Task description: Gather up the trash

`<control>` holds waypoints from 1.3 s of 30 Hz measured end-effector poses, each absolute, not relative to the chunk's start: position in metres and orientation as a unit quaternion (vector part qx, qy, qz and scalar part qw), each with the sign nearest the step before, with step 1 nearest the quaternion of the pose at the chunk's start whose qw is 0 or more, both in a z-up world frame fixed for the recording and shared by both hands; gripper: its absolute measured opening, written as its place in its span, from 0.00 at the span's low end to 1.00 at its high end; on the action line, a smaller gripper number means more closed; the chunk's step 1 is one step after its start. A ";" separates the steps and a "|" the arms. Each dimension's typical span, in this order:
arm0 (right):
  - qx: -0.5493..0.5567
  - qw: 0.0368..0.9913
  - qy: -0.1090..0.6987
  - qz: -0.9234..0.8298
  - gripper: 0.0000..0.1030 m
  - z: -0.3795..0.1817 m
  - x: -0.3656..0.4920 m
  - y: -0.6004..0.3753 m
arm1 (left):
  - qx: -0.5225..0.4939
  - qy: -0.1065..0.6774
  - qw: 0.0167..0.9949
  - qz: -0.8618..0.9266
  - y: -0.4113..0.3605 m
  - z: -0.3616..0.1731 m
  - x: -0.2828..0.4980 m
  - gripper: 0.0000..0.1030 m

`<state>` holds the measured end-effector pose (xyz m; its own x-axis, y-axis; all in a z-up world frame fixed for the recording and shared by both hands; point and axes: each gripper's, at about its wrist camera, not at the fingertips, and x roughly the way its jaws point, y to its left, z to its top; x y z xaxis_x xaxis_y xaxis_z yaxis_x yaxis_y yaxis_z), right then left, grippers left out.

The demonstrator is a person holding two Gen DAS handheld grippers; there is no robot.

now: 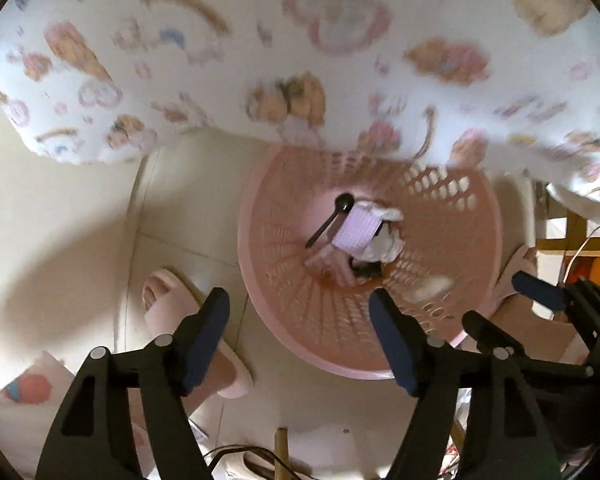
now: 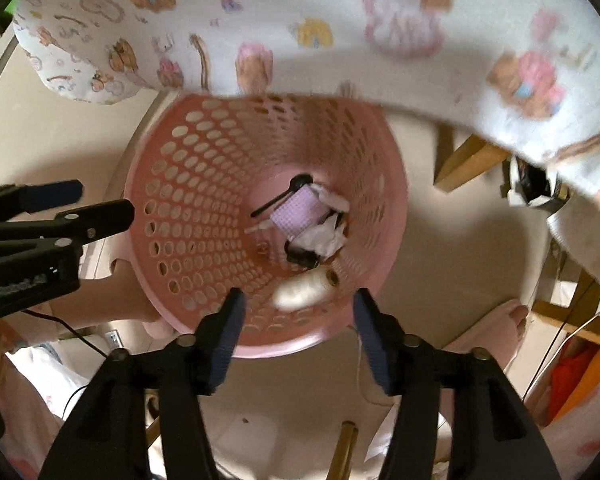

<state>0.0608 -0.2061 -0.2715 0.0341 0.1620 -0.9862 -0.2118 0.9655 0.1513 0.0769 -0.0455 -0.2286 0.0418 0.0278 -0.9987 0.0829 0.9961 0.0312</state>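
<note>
A pink perforated basket [image 1: 300,320] [image 2: 187,216] stands on the floor under both downward-pointing grippers. At its bottom lie a black spoon [image 1: 332,218] [image 2: 283,196], a ribbed lilac wrapper [image 1: 358,232] [image 2: 297,210] and crumpled white tissue [image 1: 384,246] [image 2: 324,240]. A blurred white thread spool [image 2: 304,290] [image 1: 428,288] rests against the near inner wall. My left gripper [image 1: 300,320] [image 2: 105,200] is open and empty above the basket's left rim. My right gripper [image 2: 302,324] [image 1: 504,304] is open too, its pads clear of the spool below them.
A tablecloth printed with cartoon bears [image 1: 300,40] [image 2: 340,40] overhangs the basket's far side. A person's feet in pink slippers [image 1: 171,312] [image 2: 496,332] stand either side of it. Wooden legs [image 2: 468,160], cables [image 2: 572,328] and orange items [image 2: 580,376] crowd the right.
</note>
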 end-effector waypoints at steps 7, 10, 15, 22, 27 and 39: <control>-0.039 0.769 0.633 0.084 0.68 -0.228 0.064 -0.213 | 0.059 0.627 0.777 -0.002 -0.038 -0.167 0.074 0.74; -0.050 0.810 0.577 0.087 0.68 -0.184 0.062 -0.212 | 0.045 0.578 0.815 -0.004 -0.029 -0.127 0.072 0.75; -0.048 0.850 0.512 0.112 0.71 -0.125 0.046 -0.206 | 0.023 0.502 0.864 -0.015 -0.016 -0.074 0.058 0.80; -0.056 0.890 0.438 0.111 0.76 -0.069 0.031 -0.203 | 0.009 0.421 0.907 -0.013 -0.014 -0.030 0.040 0.91; -0.059 0.913 0.391 0.100 0.83 -0.044 0.022 -0.203 | -0.006 0.392 0.920 -0.002 -0.005 -0.019 0.037 0.98; -0.013 0.951 0.305 0.055 0.99 -0.013 0.006 -0.225 | 0.032 0.339 0.940 0.016 -0.011 -0.007 0.025 0.99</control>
<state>0.0062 -0.2255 -0.0128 0.8073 0.0972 -0.5820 -0.1129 0.9936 0.0092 0.0247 -0.0107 -0.0070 0.7690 0.0525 -0.6371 -0.0086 0.9974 0.0718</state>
